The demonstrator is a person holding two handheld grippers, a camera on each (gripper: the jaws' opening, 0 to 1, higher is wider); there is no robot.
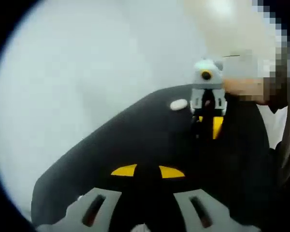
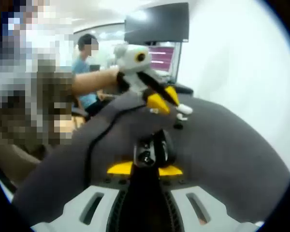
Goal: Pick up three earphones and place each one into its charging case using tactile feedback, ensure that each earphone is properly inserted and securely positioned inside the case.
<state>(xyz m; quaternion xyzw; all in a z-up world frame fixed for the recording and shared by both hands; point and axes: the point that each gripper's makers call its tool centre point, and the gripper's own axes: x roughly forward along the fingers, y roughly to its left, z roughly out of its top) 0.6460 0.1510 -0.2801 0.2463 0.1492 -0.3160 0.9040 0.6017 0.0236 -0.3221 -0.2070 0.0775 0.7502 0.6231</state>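
Dark mat (image 2: 222, 145), white wall behind. Your right gripper (image 2: 145, 169) clamps the black case (image 2: 152, 151) to steady it. Your left gripper (image 1: 147, 171) is empty, jaws apart, facing the far earphone (image 1: 179, 104) — likely next pick.

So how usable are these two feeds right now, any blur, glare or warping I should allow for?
Left gripper view: soft all over, the white wall blown out, the small white earphone on the dark mat a featureless blob. Right gripper view: sharper at centre, where the black case reads clearly; the left gripper and white earphone are slightly blurred, and the fisheye bends the mat's edge.
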